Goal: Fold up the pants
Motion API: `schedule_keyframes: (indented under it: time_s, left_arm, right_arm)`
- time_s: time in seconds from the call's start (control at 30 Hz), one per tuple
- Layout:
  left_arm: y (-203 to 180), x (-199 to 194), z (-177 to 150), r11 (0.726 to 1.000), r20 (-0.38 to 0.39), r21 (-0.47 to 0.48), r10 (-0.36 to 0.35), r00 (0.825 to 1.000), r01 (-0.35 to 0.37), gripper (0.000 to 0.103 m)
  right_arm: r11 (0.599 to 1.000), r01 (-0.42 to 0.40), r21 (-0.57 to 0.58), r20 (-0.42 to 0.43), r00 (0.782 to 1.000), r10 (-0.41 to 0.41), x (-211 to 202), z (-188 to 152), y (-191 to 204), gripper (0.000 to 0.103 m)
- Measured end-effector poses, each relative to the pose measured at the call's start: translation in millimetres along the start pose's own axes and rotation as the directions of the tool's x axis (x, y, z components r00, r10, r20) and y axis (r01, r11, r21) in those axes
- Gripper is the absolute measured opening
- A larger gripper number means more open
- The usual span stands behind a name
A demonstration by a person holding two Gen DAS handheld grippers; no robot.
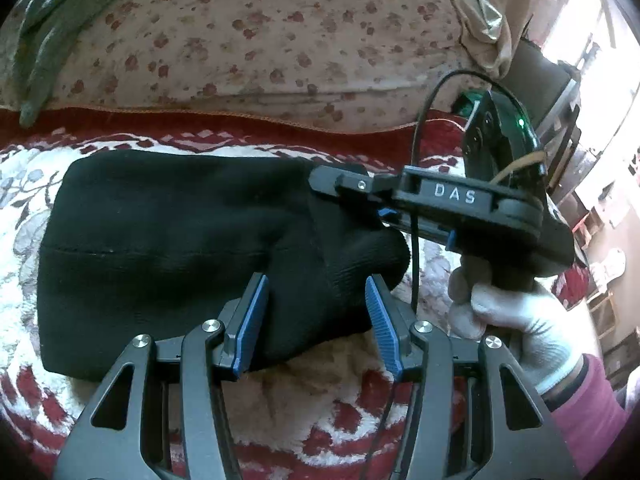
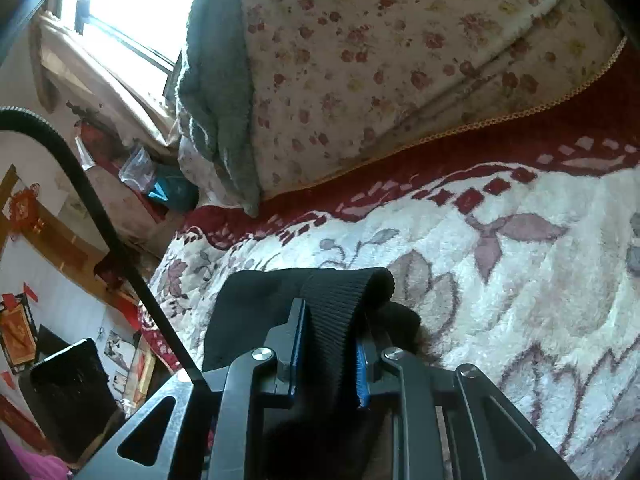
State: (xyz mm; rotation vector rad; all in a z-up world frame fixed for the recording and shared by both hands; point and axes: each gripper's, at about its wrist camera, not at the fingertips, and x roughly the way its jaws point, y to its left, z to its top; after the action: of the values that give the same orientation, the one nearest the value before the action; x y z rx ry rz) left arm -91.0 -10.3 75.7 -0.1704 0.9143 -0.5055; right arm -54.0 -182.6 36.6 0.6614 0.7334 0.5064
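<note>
White raised letters reading "DAS" stand on the black body of the right gripper (image 1: 384, 216), seen from the left wrist view on the right side of the scene. Red wall hangings (image 2: 24, 208) at far left in the right wrist view carry markings too blurred to read.
</note>
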Motion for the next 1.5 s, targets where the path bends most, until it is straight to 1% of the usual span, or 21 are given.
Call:
schedule_keyframes:
  time_s: [0.03, 0.1, 0.13, 0.17, 0.2, 0.37, 0.53, 0.77, 0.87, 0.93, 1.03, 1.1, 1.13, 1.2, 1.23, 1.27, 1.33, 1.4, 1.5]
  left_arm:
    - [0, -1, 1, 1.000, 0.001, 0.003, 0.013, 1.000, -0.013, 0.049]
    - [2, -3, 3, 1.000, 0.005, -0.003, 0.027, 1.000, -0.027, 0.049]
    - [3, -5, 3, 1.000, 0.001, -0.008, 0.028, 1.000, -0.028, 0.049]
    - [5, -6, 4, 1.000, -0.003, -0.012, 0.029, 1.000, -0.029, 0.049]
    - [7, -8, 5, 0.999, -0.003, -0.018, 0.032, 0.999, -0.032, 0.049]
    - [10, -17, 6, 0.998, 0.015, -0.023, 0.058, 0.998, -0.058, 0.049]
    - [10, -29, 7, 0.997, 0.040, -0.024, 0.074, 0.996, -0.074, 0.049]
    - [20, -43, 8, 0.993, 0.067, -0.039, 0.116, 0.991, -0.114, 0.049]
    - [34, -50, 10, 0.989, 0.076, -0.068, 0.135, 0.988, -0.130, 0.049]
    - [46, -55, 10, 0.984, 0.085, -0.087, 0.163, 0.983, -0.155, 0.049]
    - [66, -62, 11, 0.976, 0.090, -0.122, 0.192, 0.977, -0.180, 0.049]
    - [80, -65, 11, 0.972, 0.089, -0.141, 0.202, 0.975, -0.188, 0.049]
    - [85, -65, 12, 0.972, 0.082, -0.143, 0.199, 0.977, -0.186, 0.049]
    - [99, -65, 13, 0.970, 0.068, -0.160, 0.193, 0.979, -0.181, 0.049]
    - [105, -64, 13, 0.970, 0.063, -0.169, 0.190, 0.980, -0.177, 0.050]
    - [111, -63, 14, 0.970, 0.054, -0.176, 0.179, 0.982, -0.167, 0.054]
    - [121, -60, 14, 0.968, 0.037, -0.198, 0.163, 0.986, -0.152, 0.054]
    - [132, -57, 15, 0.965, 0.022, -0.222, 0.148, 0.989, -0.139, 0.054]
    - [144, -48, 16, 0.961, -0.010, -0.250, 0.117, 0.993, -0.116, 0.054]
  right_arm:
    - [1.000, 0.013, -0.004, 0.005, 1.000, -0.013, 0, -1, -1, 0.020]
    - [0.998, 0.061, -0.025, 0.017, 0.998, -0.061, 2, -4, -3, 0.025]
    - [0.996, 0.083, -0.031, 0.020, 0.996, -0.083, 2, -5, -3, 0.035]
    - [0.992, 0.118, -0.037, 0.023, 0.993, -0.117, 1, -6, -2, 0.043]
    - [0.990, 0.132, -0.042, 0.024, 0.991, -0.131, -1, -7, 0, 0.043]
    - [0.986, 0.156, -0.065, 0.054, 0.987, -0.153, -25, -11, 13, 0.043]
    - [0.987, 0.148, -0.066, 0.061, 0.988, -0.144, -39, -15, 23, 0.043]
    - [0.987, 0.141, -0.076, 0.046, 0.989, -0.138, -40, -27, 36, 0.044]
    - [0.985, 0.147, -0.090, 0.043, 0.989, -0.144, -41, -31, 41, 0.045]
    - [0.985, 0.149, -0.087, 0.044, 0.988, -0.146, -43, -32, 44, 0.045]
    - [0.985, 0.150, -0.081, 0.057, 0.988, -0.146, -47, -29, 45, 0.052]
    - [0.985, 0.155, -0.069, 0.060, 0.987, -0.151, -48, -26, 43, 0.052]
    - [0.987, 0.155, -0.053, 0.056, 0.987, -0.152, -47, -25, 40, 0.052]
    - [0.988, 0.154, -0.027, 0.040, 0.987, -0.153, -45, -25, 34, 0.060]
    - [0.988, 0.156, -0.008, 0.026, 0.987, -0.156, -43, -24, 29, 0.066]
    - [0.988, 0.153, 0.011, 0.014, 0.988, -0.153, -41, -24, 24, 0.067]
    - [0.991, 0.124, 0.052, -0.009, 0.992, -0.123, -36, -26, 14, 0.067]
    - [0.991, 0.085, 0.102, -0.026, 0.996, -0.082, -30, -28, 5, 0.067]
    - [0.989, 0.024, 0.148, -0.060, 0.998, -0.015, -19, -32, -5, 0.068]
